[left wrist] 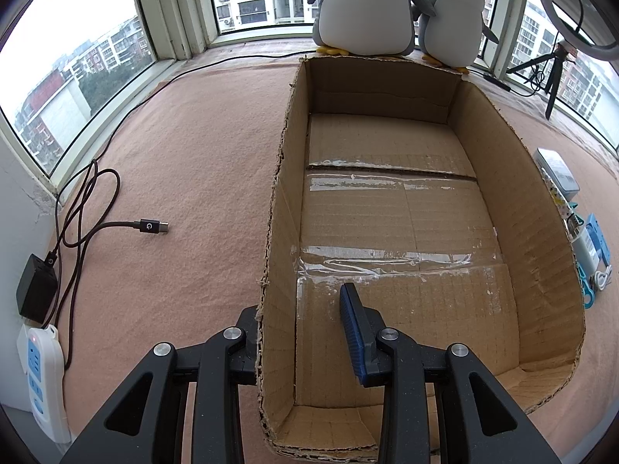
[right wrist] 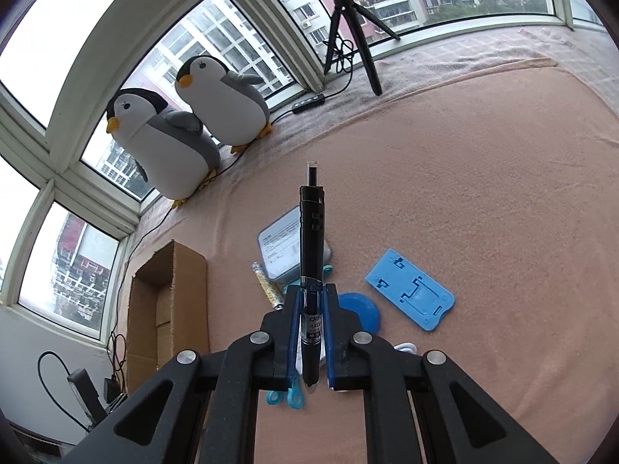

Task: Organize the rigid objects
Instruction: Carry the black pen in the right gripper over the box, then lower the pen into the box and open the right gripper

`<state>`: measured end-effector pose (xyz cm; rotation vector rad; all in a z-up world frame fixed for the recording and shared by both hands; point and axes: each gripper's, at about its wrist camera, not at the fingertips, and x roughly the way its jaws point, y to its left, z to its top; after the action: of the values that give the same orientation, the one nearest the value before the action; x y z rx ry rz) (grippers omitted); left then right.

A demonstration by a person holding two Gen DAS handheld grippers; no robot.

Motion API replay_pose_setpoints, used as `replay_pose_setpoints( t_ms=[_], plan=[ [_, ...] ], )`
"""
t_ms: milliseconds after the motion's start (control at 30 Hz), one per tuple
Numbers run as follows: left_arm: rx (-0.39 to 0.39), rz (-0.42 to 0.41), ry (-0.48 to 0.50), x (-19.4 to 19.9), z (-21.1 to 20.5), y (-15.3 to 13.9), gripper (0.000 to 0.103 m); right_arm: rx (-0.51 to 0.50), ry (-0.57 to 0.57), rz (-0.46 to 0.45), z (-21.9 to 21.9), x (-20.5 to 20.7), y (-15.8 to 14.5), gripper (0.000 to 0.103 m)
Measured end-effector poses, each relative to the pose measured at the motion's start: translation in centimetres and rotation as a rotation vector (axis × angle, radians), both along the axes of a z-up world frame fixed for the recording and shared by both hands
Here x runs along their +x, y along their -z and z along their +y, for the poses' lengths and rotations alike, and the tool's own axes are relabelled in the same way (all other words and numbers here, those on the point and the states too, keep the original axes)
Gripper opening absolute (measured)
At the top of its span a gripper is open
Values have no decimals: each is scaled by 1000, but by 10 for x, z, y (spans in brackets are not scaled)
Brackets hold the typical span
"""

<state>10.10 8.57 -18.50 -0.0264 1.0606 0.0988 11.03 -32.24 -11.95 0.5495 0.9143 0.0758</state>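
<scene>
Black pen (right wrist: 312, 255) (label reads "AX") clamped in right claw (right wrist: 312, 332).

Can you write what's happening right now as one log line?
right gripper: shut on black pen | left gripper: open, straddling cardboard box wall | box: empty

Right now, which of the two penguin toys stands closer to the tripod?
The smaller penguin with the grey wing raised; the tripod stands just beyond it. The bigger penguin sits on its far side, nearer the cardboard box.

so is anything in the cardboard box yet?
No, the cardboard box shows only its bare taped floor in the left wrist view.
</scene>
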Motion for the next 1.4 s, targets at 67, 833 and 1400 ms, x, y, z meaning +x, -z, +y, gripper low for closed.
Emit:
replay_pose_setpoints(
  t_ms=[67,833,1400],
  plan=[
    [-1,0,0,-1,0,0,34,3,-26,-15,9,0,-7,10],
    [4,-18,7,3,-1,3,34,-23,-438,-56,189,19,-31,10],
    [5,-26,6,3,0,5,34,-153,-515,47,224,30,14,10]
  ],
)
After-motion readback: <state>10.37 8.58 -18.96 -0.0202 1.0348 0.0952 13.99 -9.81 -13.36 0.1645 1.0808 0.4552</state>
